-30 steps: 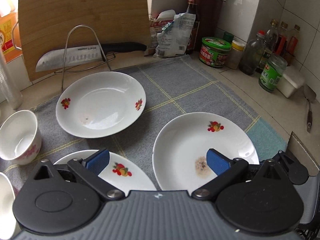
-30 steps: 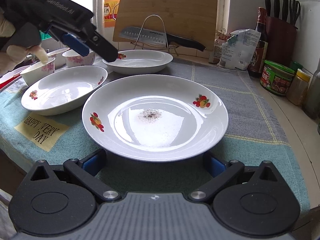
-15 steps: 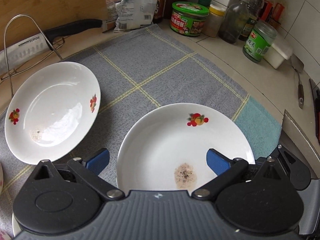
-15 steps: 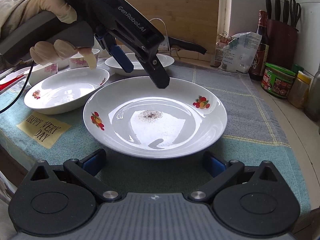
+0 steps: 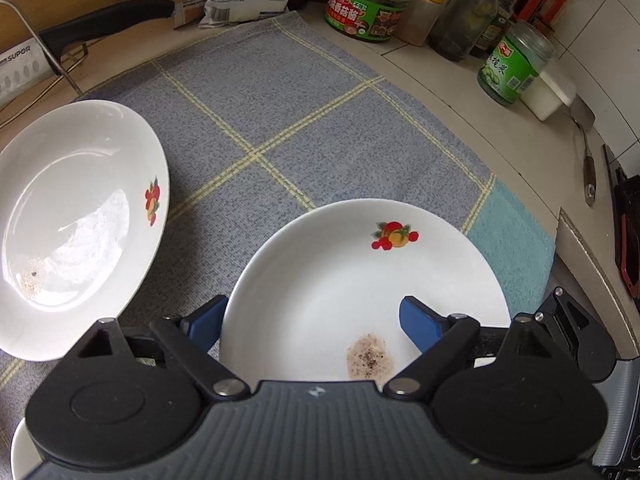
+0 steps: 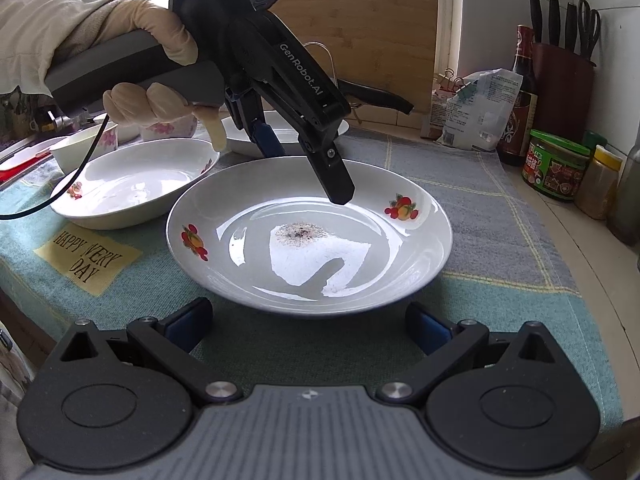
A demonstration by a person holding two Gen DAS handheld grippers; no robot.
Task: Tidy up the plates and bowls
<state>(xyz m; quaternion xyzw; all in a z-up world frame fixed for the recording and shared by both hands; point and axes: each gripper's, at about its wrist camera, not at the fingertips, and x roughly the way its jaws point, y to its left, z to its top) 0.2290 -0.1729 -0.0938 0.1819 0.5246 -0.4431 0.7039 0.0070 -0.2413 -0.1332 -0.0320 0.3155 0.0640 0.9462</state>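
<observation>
Over the stained plate (image 5: 360, 280) now, my left fingers (image 5: 312, 320) have swung across and are closing astride its rim, not pinching yet. Right fingers (image 6: 308, 326) wait wide and empty, so I reckon this plate gets stacked first.

Both wrist views look closely down on the plate (image 5: 360, 280).

Three plates, two little bowls, one big knife.
One dirty plate (image 6: 308, 264) sits just past the right fingers (image 6: 188, 324). A second plate (image 6: 132, 180) is to their left, and a third plate (image 6: 240, 138) is farther ahead. A flowered bowl (image 6: 82, 150) and another bowl (image 6: 170, 130) sit far left. The knife (image 5: 108, 20) lies beyond.
</observation>
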